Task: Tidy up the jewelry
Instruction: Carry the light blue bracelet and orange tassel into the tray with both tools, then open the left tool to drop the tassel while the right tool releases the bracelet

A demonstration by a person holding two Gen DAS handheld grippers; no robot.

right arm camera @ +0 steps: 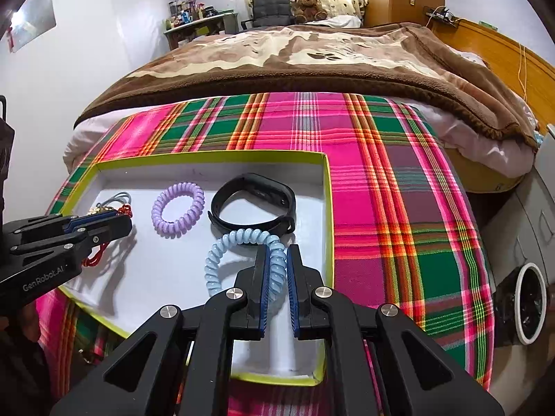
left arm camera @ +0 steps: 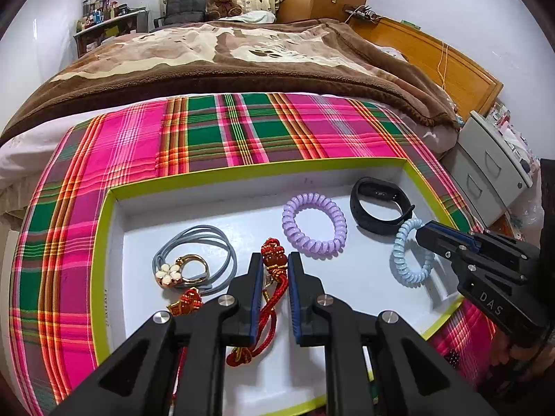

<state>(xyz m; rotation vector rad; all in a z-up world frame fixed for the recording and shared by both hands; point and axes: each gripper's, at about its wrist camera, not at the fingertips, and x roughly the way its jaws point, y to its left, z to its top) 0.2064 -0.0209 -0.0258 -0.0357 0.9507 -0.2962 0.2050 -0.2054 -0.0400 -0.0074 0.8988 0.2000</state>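
Note:
A white tray with a lime rim (left arm camera: 104, 228) (right arm camera: 327, 208) lies on the plaid cloth. In it are a purple coil hair tie (left arm camera: 314, 225) (right arm camera: 178, 213), a black wristband (left arm camera: 380, 209) (right arm camera: 255, 206), a grey cord with a flower charm (left arm camera: 173, 272) and a red knotted tassel (left arm camera: 274, 277). My left gripper (left arm camera: 272, 267) (right arm camera: 119, 222) is shut on the red tassel. My right gripper (right arm camera: 276, 263) (left arm camera: 421, 234) is shut on the light blue coil hair tie (right arm camera: 242, 253) (left arm camera: 409, 256), which hangs just above the tray floor.
The plaid cloth (left arm camera: 242, 128) covers the end of a bed with a brown blanket (left arm camera: 242, 59). A grey drawer unit (left arm camera: 492, 173) stands at the right, and a white-rimmed bin (right arm camera: 529, 303) on the floor. A small dark bead piece (left arm camera: 452, 357) lies on the cloth outside the tray.

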